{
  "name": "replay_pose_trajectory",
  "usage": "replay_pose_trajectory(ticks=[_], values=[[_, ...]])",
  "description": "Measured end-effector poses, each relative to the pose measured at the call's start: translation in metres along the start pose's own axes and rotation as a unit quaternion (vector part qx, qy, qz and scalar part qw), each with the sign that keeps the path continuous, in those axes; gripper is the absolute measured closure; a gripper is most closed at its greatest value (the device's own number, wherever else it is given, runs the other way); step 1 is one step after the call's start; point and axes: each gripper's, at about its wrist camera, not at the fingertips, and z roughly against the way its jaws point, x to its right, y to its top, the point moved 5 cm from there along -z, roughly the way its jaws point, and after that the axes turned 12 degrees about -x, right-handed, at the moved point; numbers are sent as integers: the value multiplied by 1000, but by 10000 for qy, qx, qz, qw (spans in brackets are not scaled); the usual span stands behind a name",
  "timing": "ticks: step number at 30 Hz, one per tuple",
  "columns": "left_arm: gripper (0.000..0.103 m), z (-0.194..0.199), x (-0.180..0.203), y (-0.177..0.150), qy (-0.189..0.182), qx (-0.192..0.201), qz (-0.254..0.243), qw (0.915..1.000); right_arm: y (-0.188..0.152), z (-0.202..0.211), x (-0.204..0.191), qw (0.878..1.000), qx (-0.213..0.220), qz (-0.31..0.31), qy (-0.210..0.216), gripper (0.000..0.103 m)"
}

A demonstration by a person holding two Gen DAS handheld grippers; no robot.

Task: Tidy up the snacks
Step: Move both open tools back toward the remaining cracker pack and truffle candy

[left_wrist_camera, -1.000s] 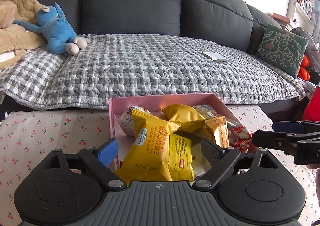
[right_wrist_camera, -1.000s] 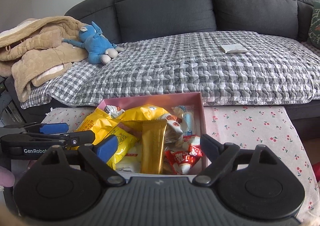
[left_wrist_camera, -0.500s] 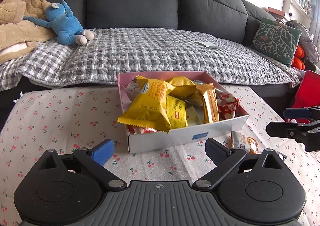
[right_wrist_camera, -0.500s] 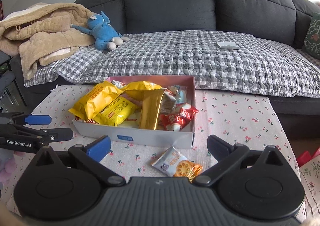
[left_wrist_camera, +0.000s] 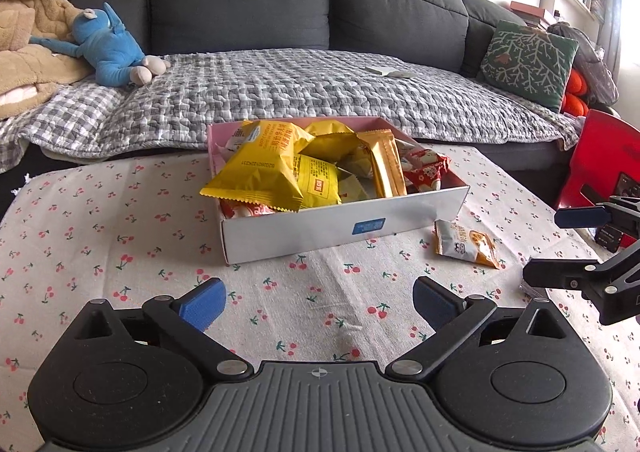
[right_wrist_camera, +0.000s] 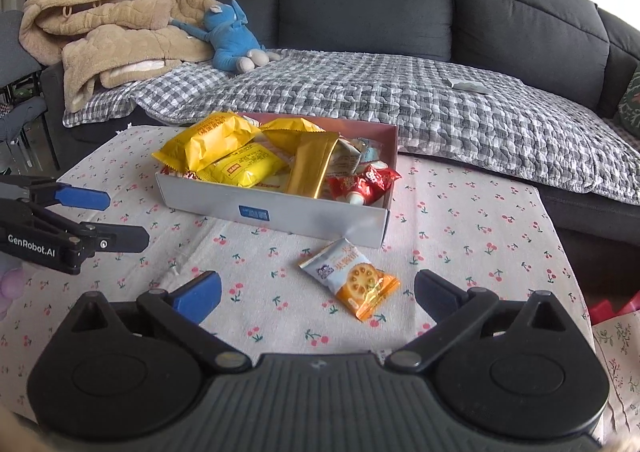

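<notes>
Snacks fill the white box [left_wrist_camera: 340, 226] in the middle of the left wrist view, on the cherry-print tablecloth [left_wrist_camera: 120, 244]. My left tongs [left_wrist_camera: 318, 302] at the bottom of the frame have just been opening; they stand wide with nothing between them. One biscuit packet [left_wrist_camera: 466, 244] lies outside, just beside the box's right corner.

In the right wrist view the same biscuit packet [right_wrist_camera: 352, 278] lies at centre, below the box [right_wrist_camera: 280, 213] and close ahead of my right tongs [right_wrist_camera: 316, 290], which have also just spread wide and are empty. I judge this packet is my next thing. I should bring the right tongs low and straight over it, close across its narrow side, squeeze gently because biscuits break, then lift it over the box wall.
</notes>
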Motion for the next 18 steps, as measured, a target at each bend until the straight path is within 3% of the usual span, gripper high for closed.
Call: replay_pose_trajectory(ticks=[10,18], values=[[2,-37,34,-3,-74,-130,-415,9990,-29,-12,40,9986,-370,-229,-311,0],[2,-64,71,12,-416,-125,-753,9962,-27,-23,46,9985,-541,-121,-13,8]])
